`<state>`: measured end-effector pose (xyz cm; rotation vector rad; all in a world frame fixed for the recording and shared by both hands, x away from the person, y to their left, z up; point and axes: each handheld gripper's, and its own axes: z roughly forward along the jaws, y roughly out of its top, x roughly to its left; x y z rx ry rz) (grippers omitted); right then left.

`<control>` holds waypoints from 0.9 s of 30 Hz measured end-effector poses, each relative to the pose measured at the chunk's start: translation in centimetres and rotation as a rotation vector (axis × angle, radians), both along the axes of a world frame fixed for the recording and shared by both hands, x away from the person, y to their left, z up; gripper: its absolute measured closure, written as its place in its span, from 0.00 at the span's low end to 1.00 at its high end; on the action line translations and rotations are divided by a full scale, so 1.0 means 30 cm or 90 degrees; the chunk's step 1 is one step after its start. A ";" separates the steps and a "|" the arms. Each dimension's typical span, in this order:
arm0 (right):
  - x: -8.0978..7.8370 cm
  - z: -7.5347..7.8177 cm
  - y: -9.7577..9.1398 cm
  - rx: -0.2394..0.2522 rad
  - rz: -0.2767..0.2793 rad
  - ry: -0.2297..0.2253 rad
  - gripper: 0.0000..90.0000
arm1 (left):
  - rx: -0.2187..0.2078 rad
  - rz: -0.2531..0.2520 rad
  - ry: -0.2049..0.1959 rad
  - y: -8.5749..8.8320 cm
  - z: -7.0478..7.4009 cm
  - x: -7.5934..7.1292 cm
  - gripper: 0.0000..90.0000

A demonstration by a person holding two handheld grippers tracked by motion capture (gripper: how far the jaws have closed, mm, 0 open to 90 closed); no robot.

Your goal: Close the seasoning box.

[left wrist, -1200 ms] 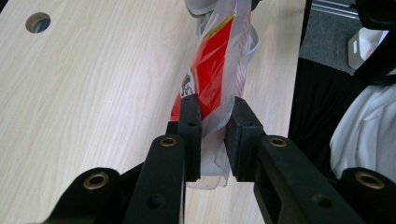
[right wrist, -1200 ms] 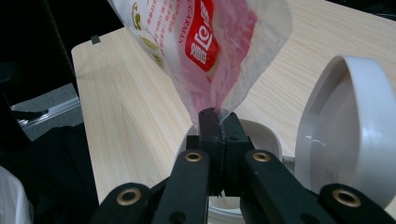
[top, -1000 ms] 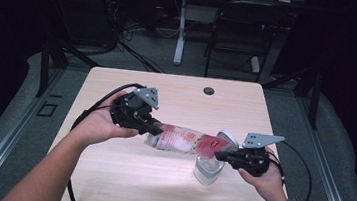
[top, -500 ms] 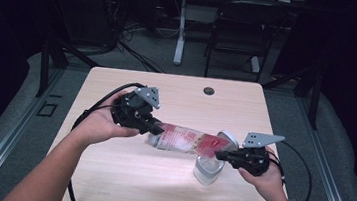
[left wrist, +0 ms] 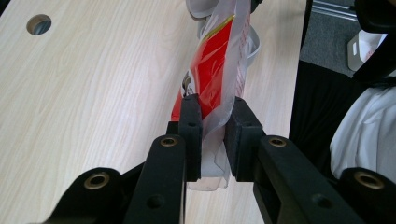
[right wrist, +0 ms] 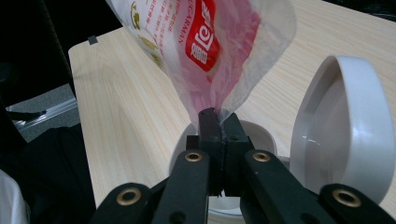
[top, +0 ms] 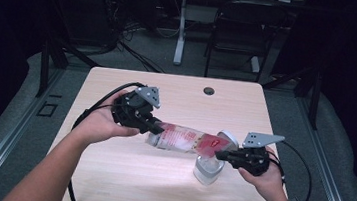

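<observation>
So there's a clear plastic bag point(top: 185, 138) with red print, stretched out in the air between the two grippers, right above a light wood table point(top: 108, 173). Using the white container point(top: 208, 170) as the landmark: it sits on the table near the person's right hand point(top: 264, 180), lid point(right wrist: 343, 135) flipped open and standing up next to the opening.

The left gripper point(top: 156, 127) is off to the container's left and a bit farther back, clenched on one end of the bag. In the left gripper view you can see the plastic pinched between the two black jaws, with the red part running away toward the container.

The right gripper point(top: 220, 155) is right over the container, jaws squeezed tight on the other end of the bag. The right gripper view looks straight down past that pinch into the container's mouth, so that end of the bag hangs just above the opening.

A small round grommet hole point(top: 209, 90) sits at the table's far edge, well behind the container.
</observation>
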<state>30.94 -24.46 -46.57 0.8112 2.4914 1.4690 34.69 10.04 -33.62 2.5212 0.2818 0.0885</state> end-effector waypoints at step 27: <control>0.001 0.000 -0.002 -0.007 -0.007 0.001 1.00 | 0.010 -0.005 0.000 -0.018 0.014 0.002 0.87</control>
